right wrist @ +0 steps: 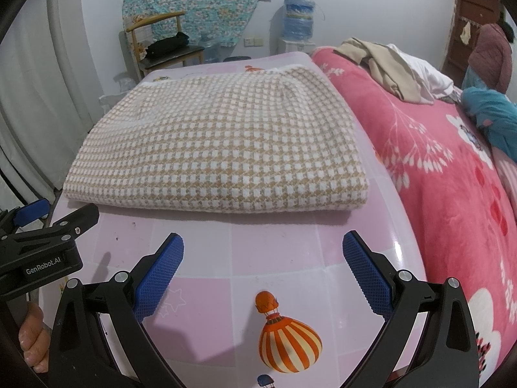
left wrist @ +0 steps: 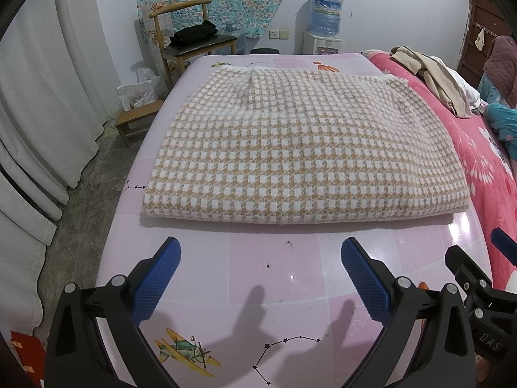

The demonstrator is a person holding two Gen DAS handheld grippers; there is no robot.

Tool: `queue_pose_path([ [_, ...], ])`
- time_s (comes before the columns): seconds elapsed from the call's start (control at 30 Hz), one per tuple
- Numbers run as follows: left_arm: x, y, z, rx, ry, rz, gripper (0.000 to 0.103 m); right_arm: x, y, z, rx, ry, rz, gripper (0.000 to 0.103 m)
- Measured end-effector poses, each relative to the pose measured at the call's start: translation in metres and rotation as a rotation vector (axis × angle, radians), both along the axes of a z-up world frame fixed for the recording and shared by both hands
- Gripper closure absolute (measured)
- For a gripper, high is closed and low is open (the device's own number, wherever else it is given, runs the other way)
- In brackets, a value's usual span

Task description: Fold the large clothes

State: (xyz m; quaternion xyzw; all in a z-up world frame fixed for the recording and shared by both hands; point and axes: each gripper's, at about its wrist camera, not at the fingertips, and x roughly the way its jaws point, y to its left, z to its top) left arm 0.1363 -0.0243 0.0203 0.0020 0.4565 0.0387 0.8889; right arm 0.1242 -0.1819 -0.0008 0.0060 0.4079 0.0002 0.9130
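Note:
A tan-and-white houndstooth garment (left wrist: 297,148) lies folded into a thick rectangle on the pink table (left wrist: 290,278), its folded edge facing me. In the right wrist view the same garment (right wrist: 223,148) fills the table's middle. My left gripper (left wrist: 260,252) hovers open just short of that near edge, blue pads wide apart, nothing between them. My right gripper (right wrist: 263,249) is likewise open and empty in front of the garment. The right gripper's body (left wrist: 468,274) shows at the right of the left wrist view; the left gripper's body (right wrist: 42,236) shows at the left of the right wrist view.
A pink floral blanket (right wrist: 452,194) covers the bed to the right, with beige and white clothes (right wrist: 394,64) heaped on it. A wooden chair (left wrist: 190,32), a low stool (left wrist: 135,123) and a water dispenser (left wrist: 324,26) stand behind. White curtains (left wrist: 38,97) hang left. A hand (right wrist: 30,339) holds the left gripper.

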Motion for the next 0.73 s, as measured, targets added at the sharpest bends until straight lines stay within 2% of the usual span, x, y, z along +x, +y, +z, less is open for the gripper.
queue_pose_path([
  [0.73,-0.0006,0.0018,-0.0021,-0.006,0.006,0.0,0.005,-0.0012,-0.0023,-0.0011,0.001,0.005,0.003,0.008],
])
